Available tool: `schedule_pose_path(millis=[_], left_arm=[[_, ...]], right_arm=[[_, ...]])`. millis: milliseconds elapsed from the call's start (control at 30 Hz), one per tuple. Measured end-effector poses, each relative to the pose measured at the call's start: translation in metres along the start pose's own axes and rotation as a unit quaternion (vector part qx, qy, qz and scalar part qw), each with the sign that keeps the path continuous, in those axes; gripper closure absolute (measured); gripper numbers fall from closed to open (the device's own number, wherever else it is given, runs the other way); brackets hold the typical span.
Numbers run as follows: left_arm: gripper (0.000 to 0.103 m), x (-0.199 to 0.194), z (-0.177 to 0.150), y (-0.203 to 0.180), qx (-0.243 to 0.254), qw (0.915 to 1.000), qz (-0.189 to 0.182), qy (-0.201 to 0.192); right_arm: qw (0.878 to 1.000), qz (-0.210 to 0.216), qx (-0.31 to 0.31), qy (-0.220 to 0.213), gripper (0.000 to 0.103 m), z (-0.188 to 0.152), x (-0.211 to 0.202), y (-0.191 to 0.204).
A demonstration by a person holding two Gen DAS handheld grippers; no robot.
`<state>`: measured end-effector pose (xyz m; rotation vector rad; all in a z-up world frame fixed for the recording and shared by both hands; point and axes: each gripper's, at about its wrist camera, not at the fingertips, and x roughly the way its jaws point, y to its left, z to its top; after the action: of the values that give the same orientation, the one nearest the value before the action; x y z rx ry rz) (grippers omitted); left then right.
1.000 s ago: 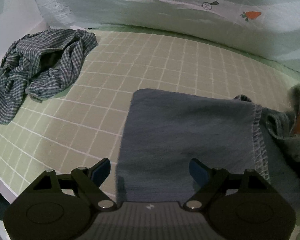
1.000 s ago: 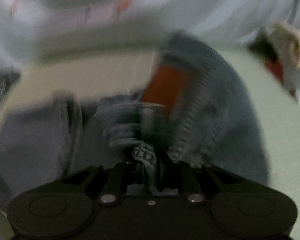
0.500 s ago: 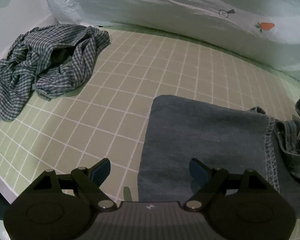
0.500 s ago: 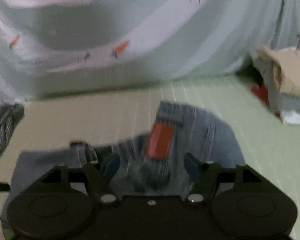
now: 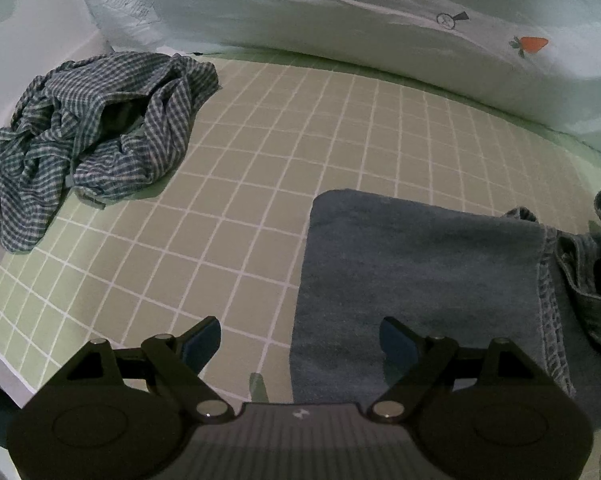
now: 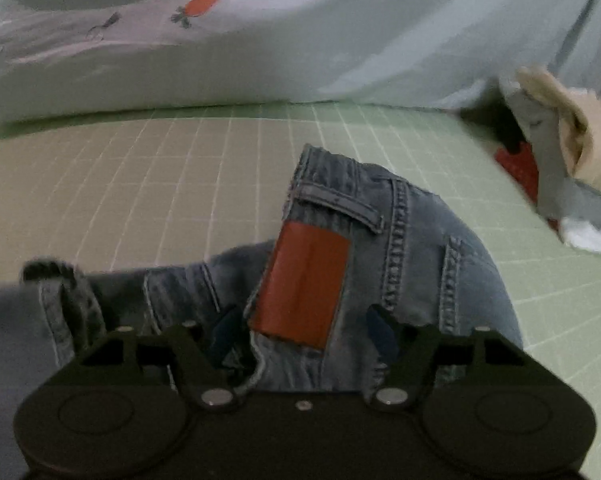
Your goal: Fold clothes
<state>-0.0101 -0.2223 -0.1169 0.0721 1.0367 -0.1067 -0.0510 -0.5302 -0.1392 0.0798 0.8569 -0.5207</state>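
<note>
Right wrist: right tongs just let go of the jeans, now closing again around the waistband (pads not touching). Jeans lie half-folded on the bed; left tongs open, empty.

No legible wording appears anywhere: the orange patch on the jeans is blank, and a printed stamp on the pale quilt is too faint to read.

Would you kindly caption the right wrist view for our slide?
Right gripper, jaws closing, poised over the jeans' orange waistband patch on the grid mat.
</note>
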Motion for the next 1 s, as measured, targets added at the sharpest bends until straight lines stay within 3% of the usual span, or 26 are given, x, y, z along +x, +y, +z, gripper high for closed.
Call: schedule_pose_path(millis=[33,100,133,200,333,400,500,600,700,1000], left_arm=[[0.016,0.001,0.000,0.000,-0.001,1.0000,-0.001,0.002],[0.016,0.003,0.000,0.000,-0.005,1.0000,-0.004,0.005],[0.016,0.004,0.001,0.000,-0.007,1.0000,-0.005,0.005],[0.016,0.004,0.001,0.000,-0.009,0.9999,-0.007,0.005],[0.016,0.003,0.000,0.002,-0.009,0.9999,-0.010,0.000],[0.016,0.002,-0.003,0.005,-0.009,0.9999,-0.011,0.001],[0.016,0.004,-0.007,0.010,-0.013,0.9998,-0.013,0.009],[0.016,0.008,-0.012,0.017,-0.022,0.9994,-0.015,0.024],[0.016,0.011,-0.015,0.020,-0.023,0.9990,-0.022,0.032],[0.016,0.023,-0.018,0.020,-0.025,0.9974,-0.051,0.045]], right_arm=[[1.000,0.003,0.004,-0.003,0.057,-0.003,-0.004,-0.003],[1.000,0.007,0.013,-0.010,0.064,-0.009,-0.012,-0.009],[1.000,0.004,0.013,-0.014,0.076,-0.010,-0.016,-0.011],[1.000,-0.001,0.017,-0.023,0.082,-0.012,-0.025,-0.017],[0.997,0.006,0.024,-0.072,0.085,-0.008,-0.067,-0.026],[0.995,0.032,0.014,-0.096,0.085,-0.005,-0.098,-0.023],[0.992,0.086,-0.005,-0.091,0.085,-0.016,-0.120,-0.009],[0.990,0.139,-0.008,-0.027,0.084,-0.045,-0.100,0.010],[0.990,0.131,0.003,0.053,0.081,-0.070,-0.058,0.019],[0.989,0.141,0.035,-0.001,0.042,-0.041,-0.100,0.005]])
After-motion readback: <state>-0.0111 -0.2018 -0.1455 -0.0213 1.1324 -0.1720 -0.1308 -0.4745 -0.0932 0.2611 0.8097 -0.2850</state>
